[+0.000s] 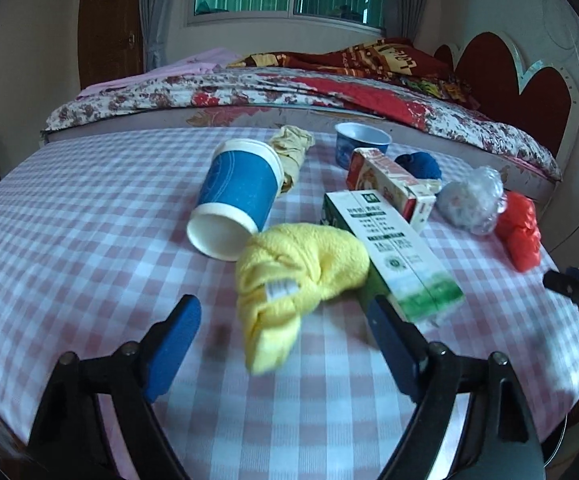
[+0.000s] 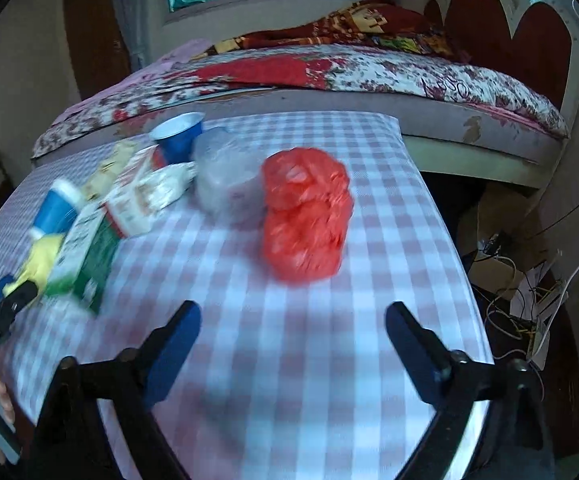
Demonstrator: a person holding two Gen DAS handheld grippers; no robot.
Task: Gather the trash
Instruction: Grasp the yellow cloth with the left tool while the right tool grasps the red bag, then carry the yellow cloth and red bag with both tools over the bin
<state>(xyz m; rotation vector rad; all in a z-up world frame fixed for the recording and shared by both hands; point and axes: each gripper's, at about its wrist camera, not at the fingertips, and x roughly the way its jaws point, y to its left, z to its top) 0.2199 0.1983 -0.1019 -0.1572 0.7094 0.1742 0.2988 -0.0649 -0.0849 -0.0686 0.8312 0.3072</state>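
On the pink-checked table [image 1: 89,208], hovering with the left gripper [image 1: 285,320] spread wide and holding nothing, blue pads sitting either side of a crumpled yellow cloth [image 1: 293,276] without touching it. Just behind that, lying on its side: a blue paper cup [image 1: 241,196], open mouth pointing toward the camera. Leaning right up against the cloth's right edge, a green-and-white carton [image 1: 393,252], and stacked across its far end a red-and-white carton [image 1: 389,184]. Further back, sitting upright near the bed [image 1: 249,92]: a small blue cup [image 1: 359,144], a beige crumpled wad [image 1: 293,148], a dark blue ball-ish thing [image 1: 419,166]. Off to the right, touching each other, a clear plastic bag [image 1: 471,200] and a red plastic bag [image 1: 519,232]. Over on the other side, hanging with the right gripper [image 2: 293,320] also fully released, nothing between the fingers, lined up on that red bag from a bit back, pretty blurry there. Poking in at the left edge of the right view, the other gripper beside the green carton.
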